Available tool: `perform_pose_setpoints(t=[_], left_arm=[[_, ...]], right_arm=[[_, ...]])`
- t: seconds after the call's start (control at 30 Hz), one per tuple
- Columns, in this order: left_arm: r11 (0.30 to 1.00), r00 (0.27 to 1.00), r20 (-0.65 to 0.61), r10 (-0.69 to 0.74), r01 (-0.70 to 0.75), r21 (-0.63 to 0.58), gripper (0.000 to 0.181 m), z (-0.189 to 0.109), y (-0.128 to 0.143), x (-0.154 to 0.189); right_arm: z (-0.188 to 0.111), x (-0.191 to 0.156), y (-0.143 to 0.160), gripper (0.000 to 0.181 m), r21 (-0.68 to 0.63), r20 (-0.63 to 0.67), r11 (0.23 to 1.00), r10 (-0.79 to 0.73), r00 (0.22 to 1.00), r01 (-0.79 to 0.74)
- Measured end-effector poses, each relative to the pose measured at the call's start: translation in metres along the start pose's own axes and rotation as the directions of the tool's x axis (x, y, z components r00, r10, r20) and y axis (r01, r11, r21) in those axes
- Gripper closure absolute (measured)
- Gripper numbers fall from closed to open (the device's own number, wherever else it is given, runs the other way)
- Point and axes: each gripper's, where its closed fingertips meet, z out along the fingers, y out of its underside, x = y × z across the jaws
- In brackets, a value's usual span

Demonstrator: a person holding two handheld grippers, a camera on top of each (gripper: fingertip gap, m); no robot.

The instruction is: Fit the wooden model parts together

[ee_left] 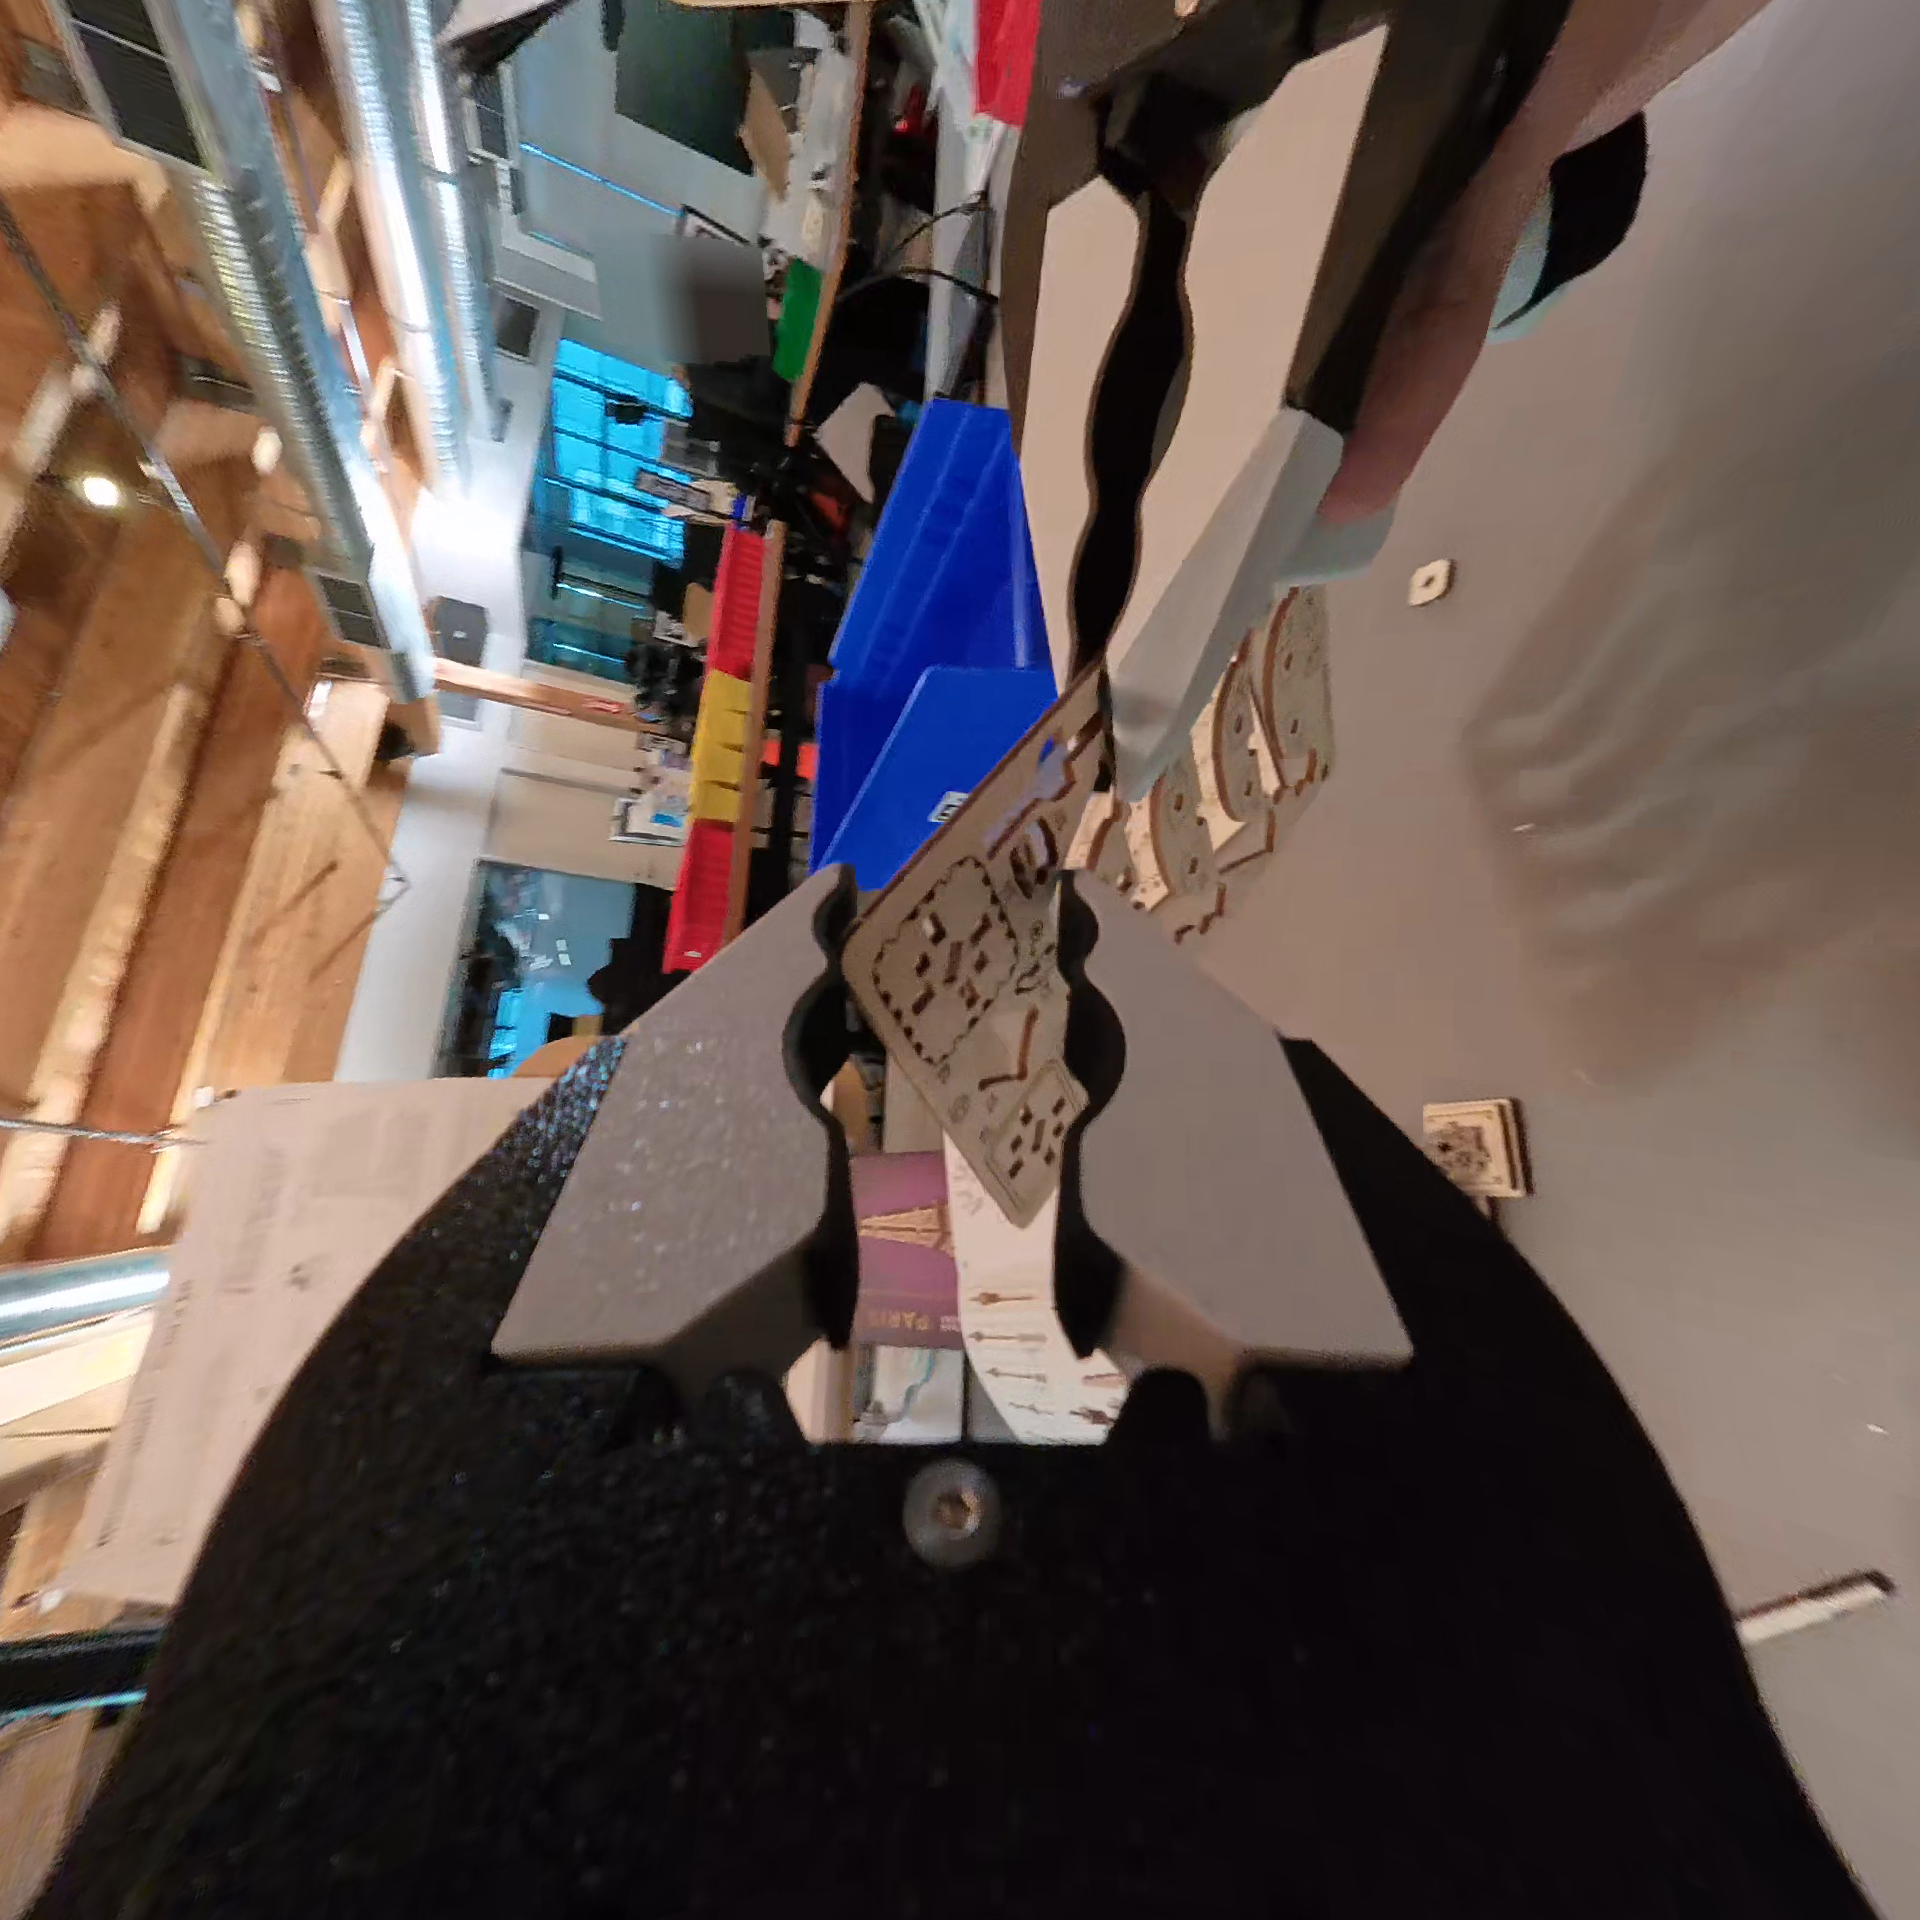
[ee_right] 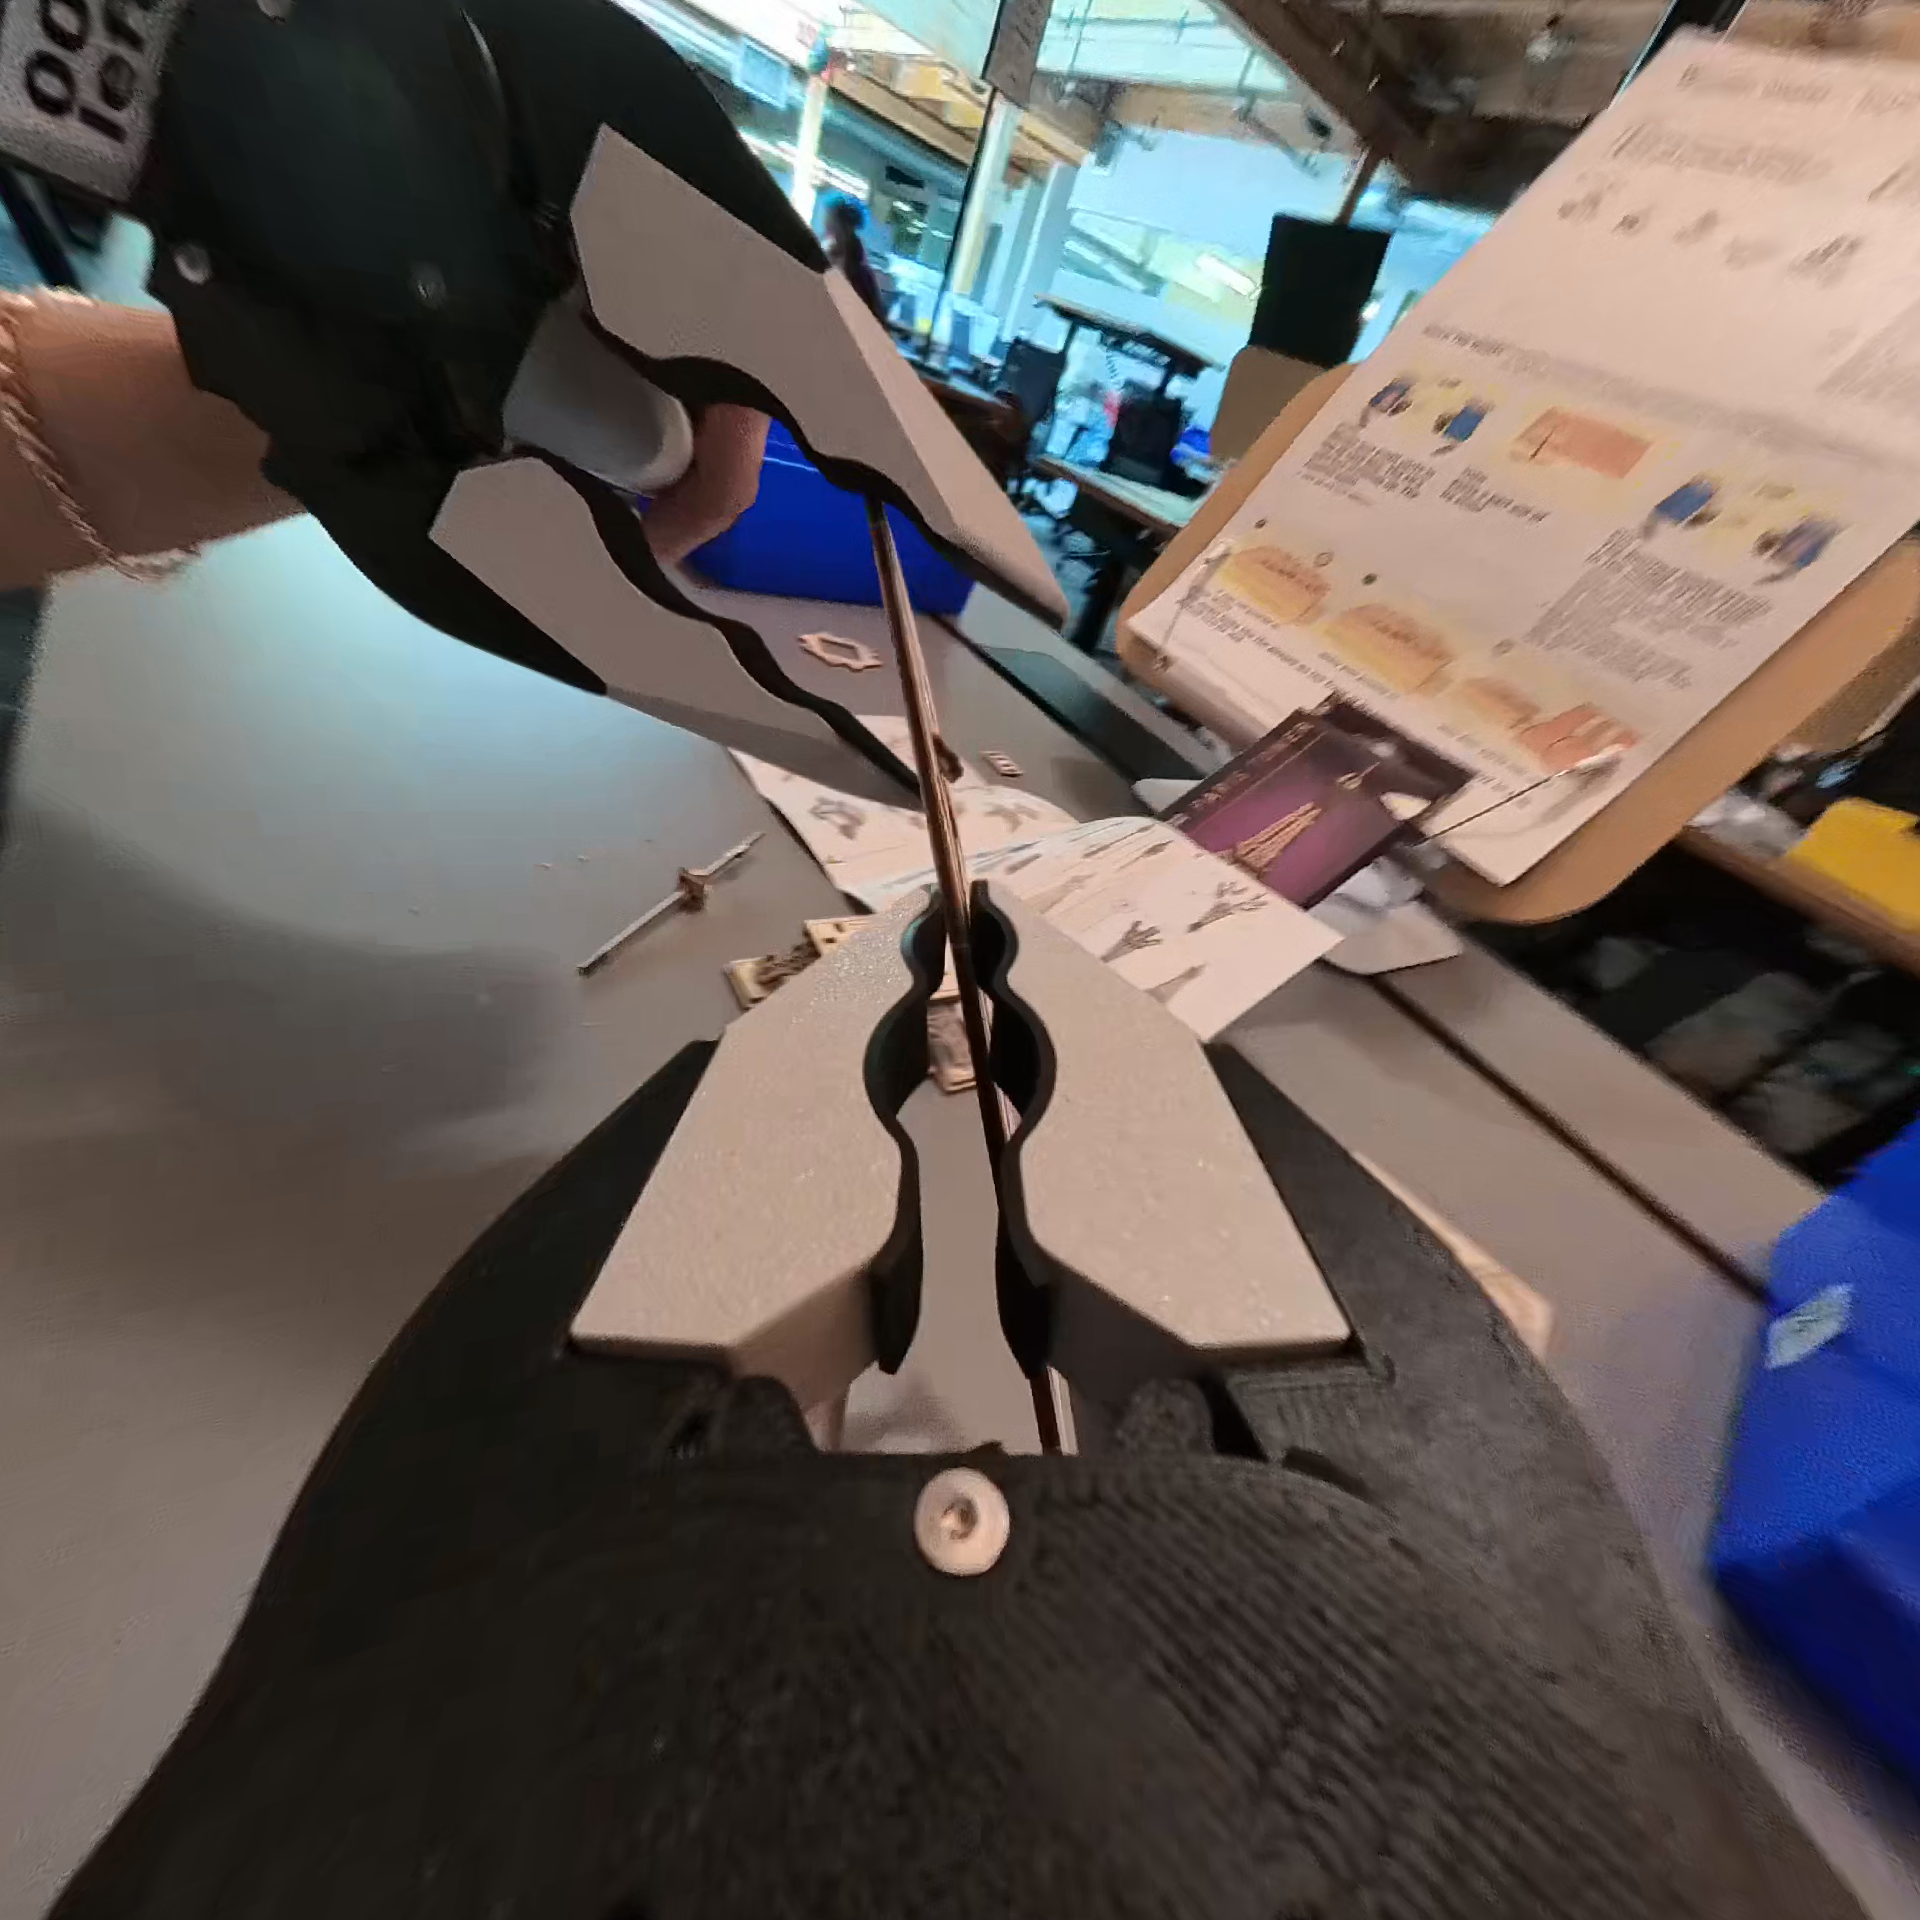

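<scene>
Right tongs (ee_right: 958,940): fingers close together, clamped on the thin edge of a wooden panel (ee_right: 940,831), seen edge-on in the right wrist view.
Left tongs (ee_left: 961,914): fingers close, gripping the same panel's other end; in the right wrist view they reach in from the upper left (ee_right: 977,665).
Wooden panel: in the left wrist view (ee_left: 971,997) a flat laser-cut sheet with small cut-outs, held in the air between both tongs above the table; its long axis runs from one pair of tongs up to the other, tilted, one face toward the left camera.
Table (ee_right: 260,831): plain grey top. Just beyond the right tongs lie small wooden pieces (ee_right: 774,971) and a thin metal pin (ee_right: 675,914); farther on, printed instruction sheets (ee_right: 1091,883) and a purple box (ee_right: 1309,810).
More parts: a stack of arched wooden pieces (ee_left: 1236,769) lies on the table past the panel, a square wooden piece (ee_left: 1475,1148) well apart from it.
Stand: a tilted board with a printed guide (ee_right: 1558,468) at the table's far right.
Bins: blue bins (ee_left: 935,623) beyond the table's edge.
Room: an open workshop with desks, large windows, wooden beams and silver ducting (ee_left: 260,260) overhead.
</scene>
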Motion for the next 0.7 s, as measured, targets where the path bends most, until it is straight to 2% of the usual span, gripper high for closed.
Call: perform_pose_setpoints(t=[0.03,0.2,0.37,0.4,0.5,0.6,0.7], left_arm=[[1.000,1.000,-0.019,-0.016,0.016,0.000,0.145,0.000,0.001,-0.001],[0.983,0.960,-0.221,-0.174,0.181,0.012,0.141,0.002,-0.003,0.008],[0.940,0.883,-0.336,-0.328,0.339,-0.028,0.140,0.000,0.000,0.011],[0.928,0.865,-0.348,-0.360,0.369,-0.043,0.139,0.001,0.002,0.012],[0.914,0.853,-0.333,-0.402,0.398,-0.084,0.152,0.004,0.010,0.013],[0.893,0.835,-0.320,-0.448,0.435,-0.116,0.151,0.009,0.015,0.017],[0.903,0.863,-0.267,-0.429,0.403,-0.150,0.145,0.016,0.021,0.019]], right_arm=[[0.000,-0.001,0.001,0.180,-0.001,0.021,0.999,0.054,0.998,-0.053],[0.002,-0.010,0.005,0.181,0.006,0.163,0.943,0.328,0.931,-0.333],[0.004,-0.012,0.009,0.181,0.012,0.205,0.912,0.398,0.894,-0.409],[0.005,-0.011,0.011,0.181,0.011,0.192,0.910,0.405,0.894,-0.415],[0.008,-0.013,0.017,0.181,-0.010,0.198,0.906,0.417,0.887,-0.423],[0.009,-0.012,0.022,0.181,-0.015,0.199,0.882,0.464,0.863,-0.470],[0.012,-0.011,0.027,0.181,-0.025,0.201,0.843,0.530,0.824,-0.537]])
